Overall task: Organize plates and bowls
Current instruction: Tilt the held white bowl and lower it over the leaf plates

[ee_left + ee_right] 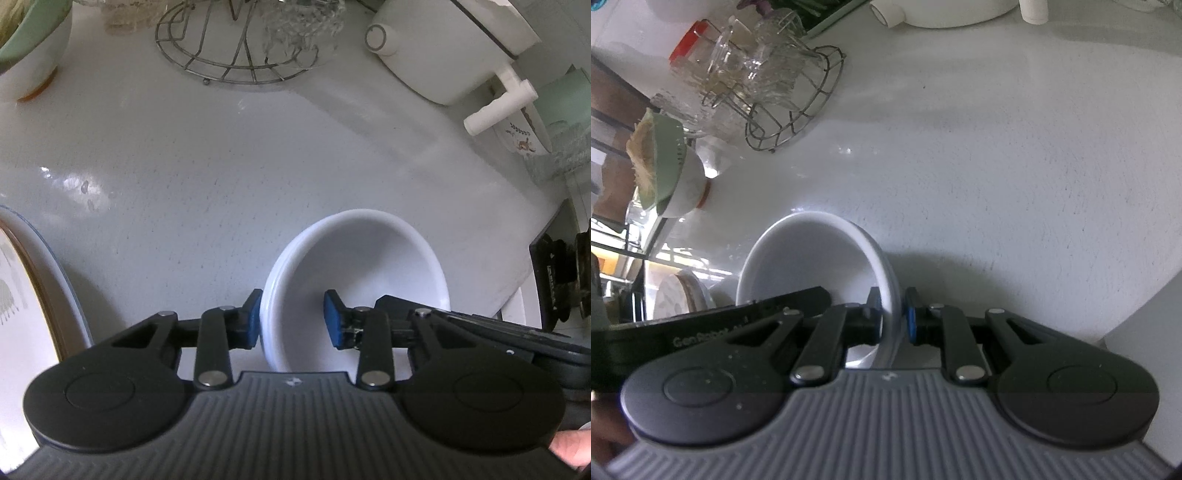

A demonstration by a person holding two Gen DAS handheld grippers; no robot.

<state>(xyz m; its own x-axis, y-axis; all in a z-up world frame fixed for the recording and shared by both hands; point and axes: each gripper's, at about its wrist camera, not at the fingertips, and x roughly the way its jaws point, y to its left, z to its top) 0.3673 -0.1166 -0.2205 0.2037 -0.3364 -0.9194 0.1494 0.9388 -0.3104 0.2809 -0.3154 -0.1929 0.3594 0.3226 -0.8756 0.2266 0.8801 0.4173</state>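
A white bowl (365,258) is held tilted above the white counter (221,166). My left gripper (293,319) is open, with one blue pad outside the bowl's left rim and the other inside. My right gripper (892,317) is shut on the same bowl's (812,258) opposite rim, one pad inside and one outside. The right gripper's body shows at the right edge of the left wrist view. A patterned plate with a gold rim (26,302) lies at the left edge of that view.
A wire rack (229,48) with glassware (750,74) stands at the back. A green and white bowl (33,40) is at the back left. A white pot with a handle (443,55) and a decorated bowl (521,136) are at the back right.
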